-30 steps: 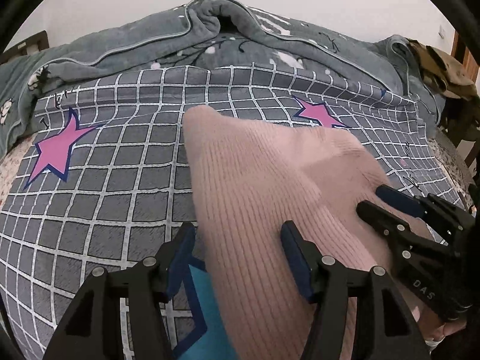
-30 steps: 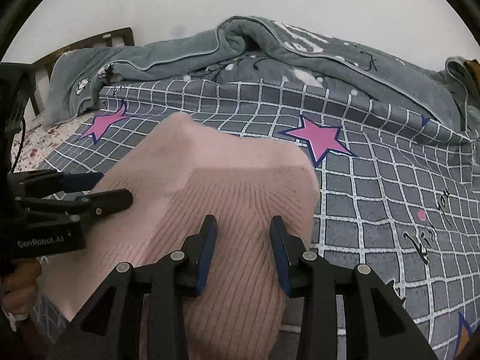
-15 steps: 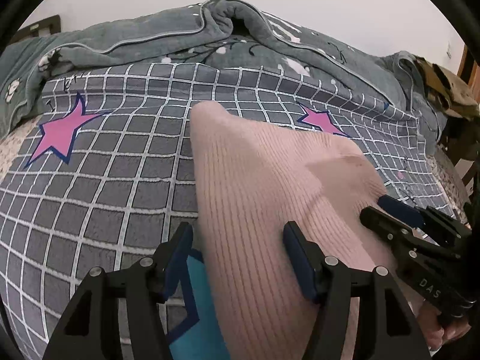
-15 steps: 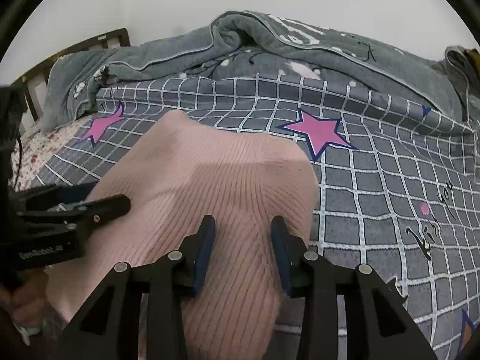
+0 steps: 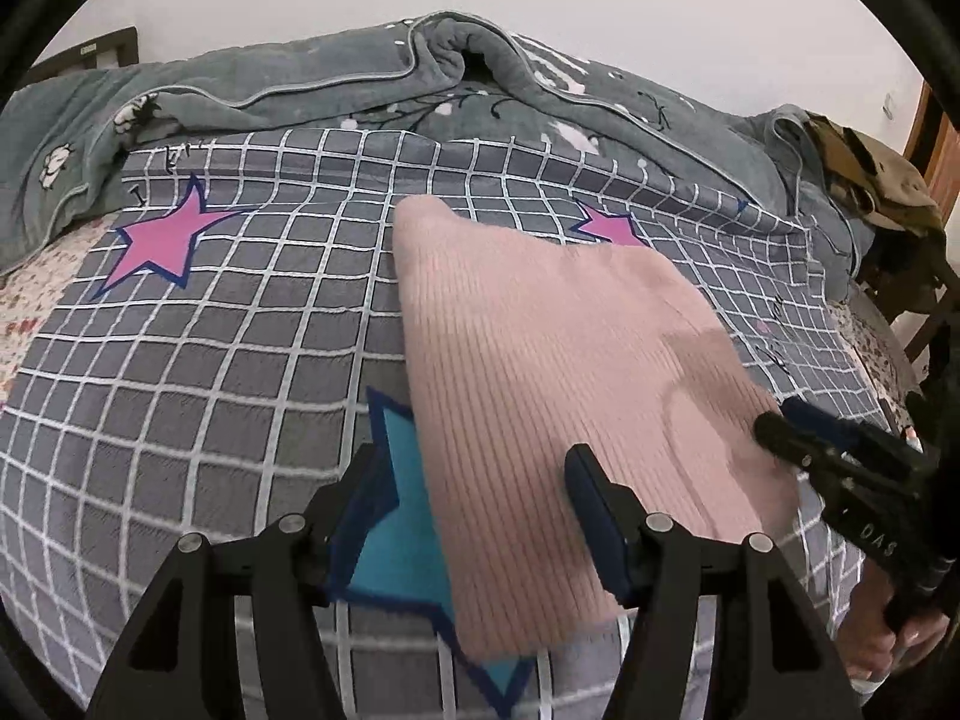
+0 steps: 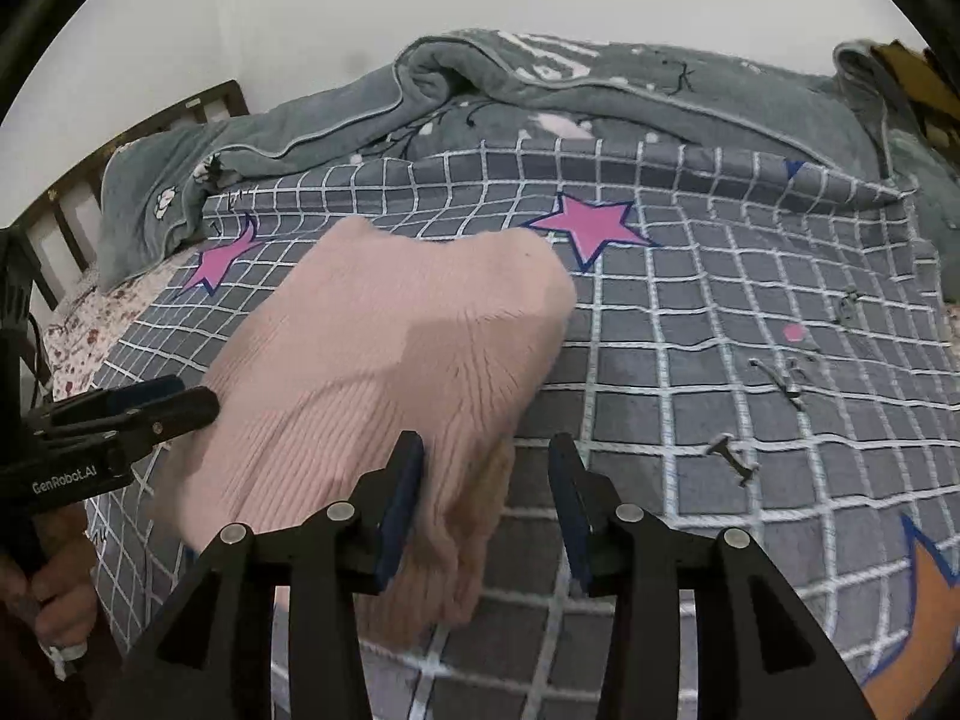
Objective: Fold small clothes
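A folded pink ribbed knit garment (image 5: 540, 360) lies on the grey checked bedsheet (image 5: 210, 360); it also shows in the right wrist view (image 6: 384, 360). My left gripper (image 5: 474, 480) is open, its jaws straddling the garment's near left edge just above it. My right gripper (image 6: 486, 468) is open over the garment's near right corner, holding nothing. Each gripper shows in the other's view, the right gripper (image 5: 840, 456) at the garment's right side and the left gripper (image 6: 132, 408) at its left side.
A crumpled grey quilt (image 5: 420, 78) lies along the back of the bed. Brown clothing (image 5: 870, 180) hangs on a chair at the right. A wooden headboard (image 6: 150, 120) stands at the back left. The sheet has pink stars (image 6: 588, 222).
Both grippers have pulled back toward me off the garment. The right gripper's jaws have opened wider and let the pink fabric go; the garment now rests flat on the sheet.
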